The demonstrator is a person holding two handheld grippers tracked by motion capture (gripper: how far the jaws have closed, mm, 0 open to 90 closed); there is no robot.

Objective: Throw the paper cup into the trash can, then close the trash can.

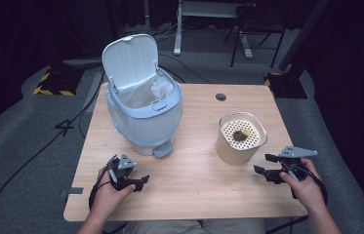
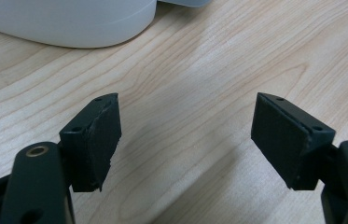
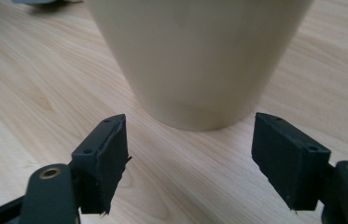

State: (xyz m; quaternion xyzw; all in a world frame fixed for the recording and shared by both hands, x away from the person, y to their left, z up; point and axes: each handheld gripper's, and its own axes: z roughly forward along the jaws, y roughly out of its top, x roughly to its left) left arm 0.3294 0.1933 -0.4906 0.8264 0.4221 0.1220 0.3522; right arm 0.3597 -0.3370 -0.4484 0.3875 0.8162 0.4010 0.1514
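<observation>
A pale blue pedal bin (image 1: 143, 109) stands at the table's back left with its lid (image 1: 130, 59) swung up and a white liner showing inside. To the right stands a cream container (image 1: 240, 138) whose perforated insert holds a yellow and a dark scrap (image 1: 242, 134). My left gripper (image 1: 141, 182) rests low on the table in front of the bin, open and empty; in the left gripper view (image 2: 186, 116) its jaws frame bare wood below the bin's base (image 2: 69, 23). My right gripper (image 1: 263, 164) sits just right of the container, open, its jaws (image 3: 189, 128) facing the container's wall (image 3: 199, 56).
The wooden table (image 1: 194, 185) has a cable hole (image 1: 221, 96) near its back edge. The bin's foot pedal (image 1: 162, 150) sticks out toward me. Cables trail over the grey floor at the left, and chair and desk legs stand behind the table.
</observation>
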